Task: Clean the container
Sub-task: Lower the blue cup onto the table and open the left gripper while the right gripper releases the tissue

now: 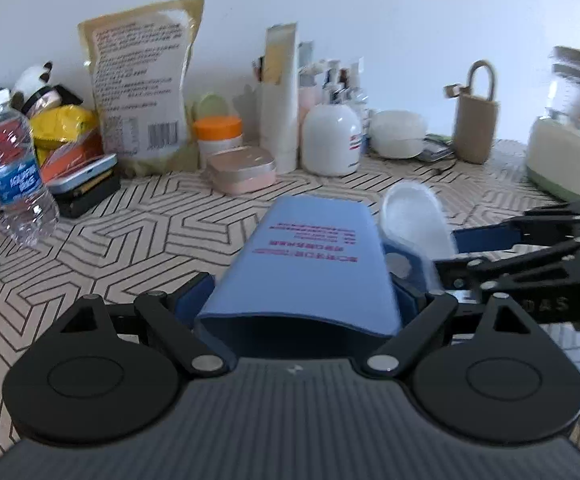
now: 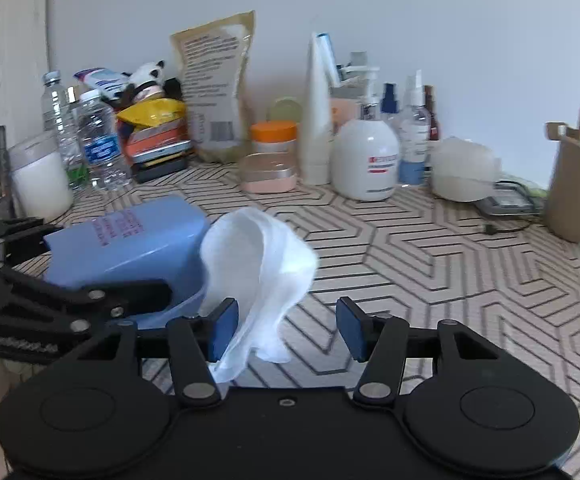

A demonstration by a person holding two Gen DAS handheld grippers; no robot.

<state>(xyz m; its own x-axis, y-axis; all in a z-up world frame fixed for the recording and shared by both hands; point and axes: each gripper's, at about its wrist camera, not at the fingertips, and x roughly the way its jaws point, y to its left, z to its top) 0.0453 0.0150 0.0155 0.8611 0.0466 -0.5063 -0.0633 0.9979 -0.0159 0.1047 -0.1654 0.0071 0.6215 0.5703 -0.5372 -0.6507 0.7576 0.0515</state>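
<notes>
The left tool (image 1: pixel 306 300) is clamped on the blue container (image 1: pixel 310 264); the right tool (image 2: pixel 286 328) stands apart, the white wipe (image 2: pixel 258 264) resting against its left finger.

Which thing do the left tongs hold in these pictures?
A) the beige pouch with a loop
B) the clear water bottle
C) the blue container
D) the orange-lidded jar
C: in the left wrist view the left tongs are closed on both sides of the blue container, while the right tongs stand open with the white wipe hanging between them.
</notes>
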